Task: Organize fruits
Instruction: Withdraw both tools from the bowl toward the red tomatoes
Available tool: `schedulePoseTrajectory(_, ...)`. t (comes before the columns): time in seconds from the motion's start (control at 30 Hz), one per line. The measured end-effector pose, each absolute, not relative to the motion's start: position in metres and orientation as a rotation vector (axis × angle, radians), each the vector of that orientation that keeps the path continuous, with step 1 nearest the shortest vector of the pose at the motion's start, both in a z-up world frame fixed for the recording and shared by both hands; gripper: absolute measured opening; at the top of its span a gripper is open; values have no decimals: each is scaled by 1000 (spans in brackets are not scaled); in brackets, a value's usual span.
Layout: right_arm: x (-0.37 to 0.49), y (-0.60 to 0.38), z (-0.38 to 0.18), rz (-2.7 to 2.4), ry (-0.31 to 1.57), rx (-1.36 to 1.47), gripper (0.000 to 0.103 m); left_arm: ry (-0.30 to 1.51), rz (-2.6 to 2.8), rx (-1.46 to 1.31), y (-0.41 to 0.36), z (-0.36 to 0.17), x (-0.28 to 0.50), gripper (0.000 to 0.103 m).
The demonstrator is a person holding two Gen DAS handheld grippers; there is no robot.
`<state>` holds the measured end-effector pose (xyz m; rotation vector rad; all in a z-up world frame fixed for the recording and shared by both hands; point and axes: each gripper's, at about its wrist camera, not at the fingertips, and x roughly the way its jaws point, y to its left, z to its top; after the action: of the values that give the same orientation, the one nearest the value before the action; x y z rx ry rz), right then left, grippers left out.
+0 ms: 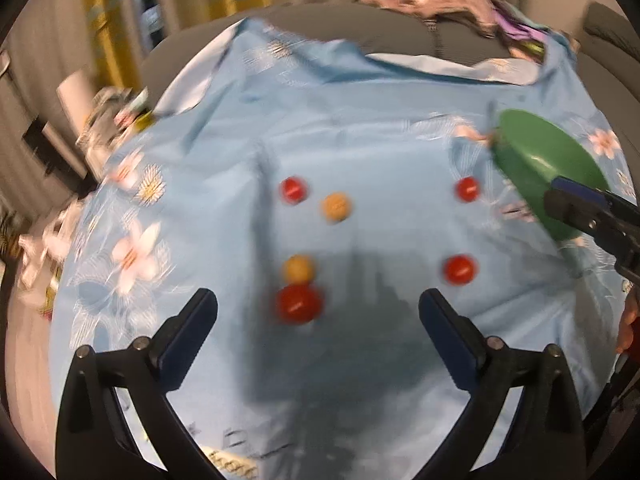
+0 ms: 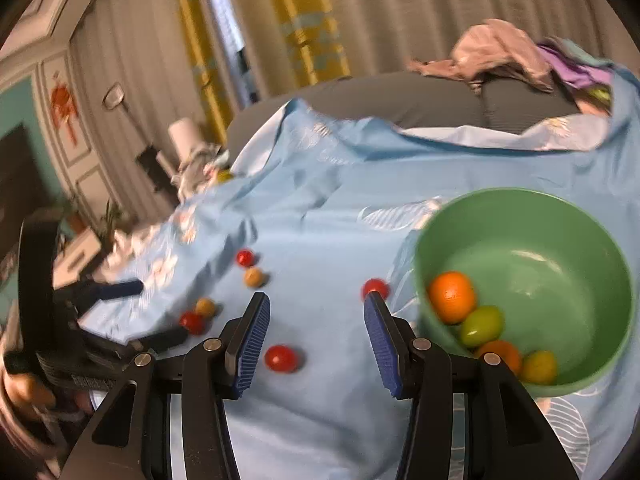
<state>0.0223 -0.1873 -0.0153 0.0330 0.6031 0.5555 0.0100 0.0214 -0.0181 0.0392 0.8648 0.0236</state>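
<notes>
Six small round fruits are left loose on the light-blue flowered cloth [image 1: 352,128], while the green plastic bowl [image 2: 532,232] off to the right already holds two orange and two greenish ones. The left gripper [image 1: 318,312] is spread wide and empty, and the big red round fruit [image 1: 299,303] sits just ahead, slightly left of centre between its fingers, touching a small yellow-orange fruit [image 1: 297,269]. The right gripper [image 2: 317,320] is open too, with a red cherry-sized fruit [image 2: 281,358] low in its gap. Being round, no axis matters.
</notes>
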Motion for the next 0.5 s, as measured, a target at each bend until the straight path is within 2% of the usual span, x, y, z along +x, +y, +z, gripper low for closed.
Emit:
schedulePoseTrajectory(0.3, 27, -148, -38, 603, 725, -74, 50, 908, -8, -4, 48, -43, -12, 100)
schedulePoseTrajectory(0.5, 31, -133, -53, 608, 782, -123, 50, 865, -74, -33, 47, -39, -10, 91)
